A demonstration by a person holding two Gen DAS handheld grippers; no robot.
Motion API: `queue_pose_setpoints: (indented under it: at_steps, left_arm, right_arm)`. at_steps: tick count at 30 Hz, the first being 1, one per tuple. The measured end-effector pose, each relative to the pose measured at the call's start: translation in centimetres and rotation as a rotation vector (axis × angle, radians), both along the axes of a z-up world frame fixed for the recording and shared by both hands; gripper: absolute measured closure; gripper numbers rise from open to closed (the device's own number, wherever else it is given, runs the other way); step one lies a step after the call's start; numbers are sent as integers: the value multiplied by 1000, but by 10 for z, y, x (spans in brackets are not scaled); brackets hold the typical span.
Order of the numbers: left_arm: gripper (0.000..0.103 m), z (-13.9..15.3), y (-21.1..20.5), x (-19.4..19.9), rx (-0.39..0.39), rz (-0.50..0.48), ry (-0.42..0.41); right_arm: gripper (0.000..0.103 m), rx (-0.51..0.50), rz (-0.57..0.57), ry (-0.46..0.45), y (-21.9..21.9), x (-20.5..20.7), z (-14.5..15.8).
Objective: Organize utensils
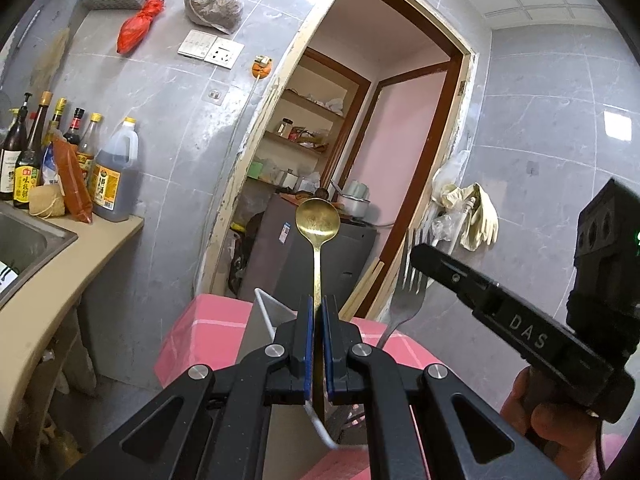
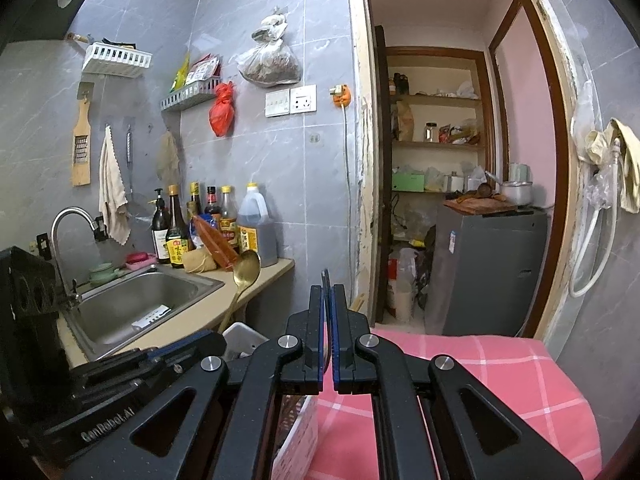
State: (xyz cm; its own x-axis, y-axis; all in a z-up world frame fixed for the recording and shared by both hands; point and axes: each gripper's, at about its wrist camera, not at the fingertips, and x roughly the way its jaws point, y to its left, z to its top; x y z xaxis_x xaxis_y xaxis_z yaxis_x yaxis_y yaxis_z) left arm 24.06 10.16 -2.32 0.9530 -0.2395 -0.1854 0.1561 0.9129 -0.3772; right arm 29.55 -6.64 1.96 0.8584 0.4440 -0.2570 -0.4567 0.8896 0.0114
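- Over the pink checked cloth (image 1: 208, 332): left gripper (image 1: 319, 308) pinches the brass spoon (image 1: 318, 220) low on its thin, smooth handle, bowl up. Long lever, so it could pivot or slip out.
- Below: white bin (image 1: 266, 312), thin hard rim; spoon may catch it.
- Right: steel fork (image 1: 408, 288) edge-on between the right gripper (image 2: 329, 300) pads, pressed together; may twist.

Brassy metal spoon (image 1: 318, 222), steel fork (image 1: 406, 292), checked cloth (image 2: 460, 364)

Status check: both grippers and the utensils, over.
Left hand-held gripper shut on gold spoon. Right hand-held gripper shut on fork. Nothing blocking.
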Motion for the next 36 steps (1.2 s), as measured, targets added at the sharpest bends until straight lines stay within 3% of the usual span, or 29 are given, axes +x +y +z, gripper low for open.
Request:
queue_pose_setpoints:
  at_steps: [9, 11, 13, 18, 26, 27, 29, 36]
  left_arm:
    - [98, -2, 2, -5, -5, 11, 15]
    - [98, -1, 3, -8, -15, 20, 11]
    - [97, 2, 3, -12, -19, 29, 4]
    - [92, 15, 3, -17, -7, 56, 0]
    - [61, 45, -1, -29, 33, 142, 4]
    - [56, 48, -3, -31, 46, 156, 8]
    - [37, 56, -7, -35, 76, 197, 17]
    - [12, 68, -24, -48, 137, 288, 56]
  right_arm:
    - [98, 12, 22, 5, -1, -3, 2]
    - [88, 14, 20, 0, -3, -5, 4]
    - [71, 26, 20, -7, -5, -8, 7]
    - [70, 41, 2, -28, -12, -15, 19]
    - [56, 76, -42, -40, -37, -20, 40]
    - [52, 82, -49, -36, -42, -20, 41]
    - [47, 91, -60, -31, -52, -21, 42]
    - [21, 94, -109, -13, -85, -25, 40]
